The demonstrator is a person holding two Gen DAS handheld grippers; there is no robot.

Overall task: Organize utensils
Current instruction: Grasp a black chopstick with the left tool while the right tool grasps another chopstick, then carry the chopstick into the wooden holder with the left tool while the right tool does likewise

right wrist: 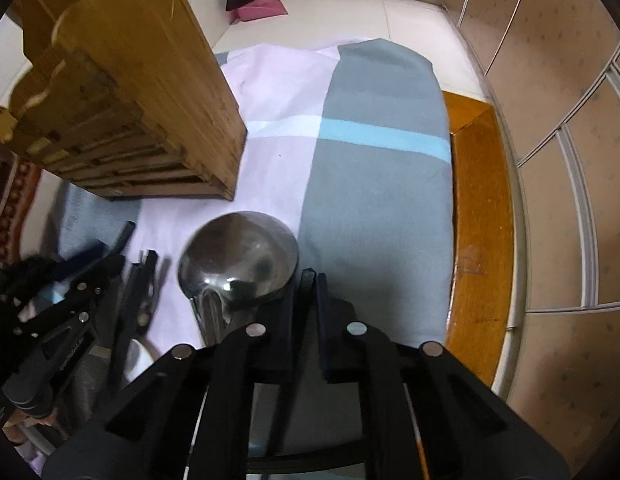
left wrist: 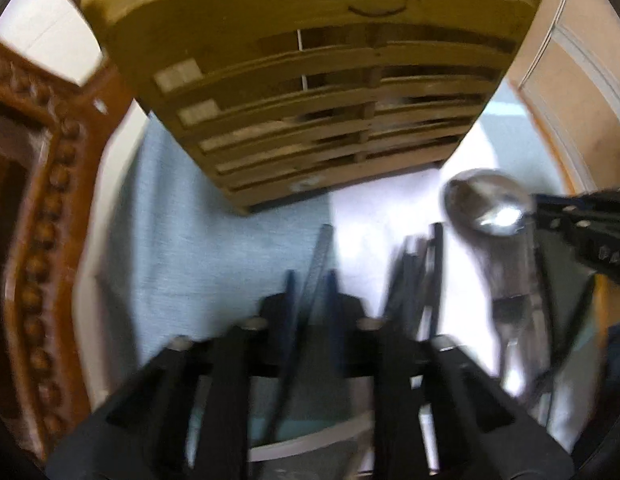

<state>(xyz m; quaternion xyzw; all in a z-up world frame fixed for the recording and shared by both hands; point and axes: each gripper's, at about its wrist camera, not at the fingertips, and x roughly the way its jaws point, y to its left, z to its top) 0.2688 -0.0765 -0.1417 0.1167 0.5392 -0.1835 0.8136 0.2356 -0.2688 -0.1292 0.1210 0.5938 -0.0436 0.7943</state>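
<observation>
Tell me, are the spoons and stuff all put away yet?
Not yet. The left tongs are shut on a dark utensil, blurred, near the bamboo holder. The right tongs look shut beside the steel ladle, which lies on the cloth. Dark utensils also wait there. Whether anything is already in the holder I can't tell.

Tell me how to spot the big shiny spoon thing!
Find the tall bamboo utensil holder standing on the bed. Just in front of it, over the pale pink sheet, is the steel ladle. It is the only round, mirror-bright bowl there; the dark chopsticks beside it are thin and straight.
</observation>
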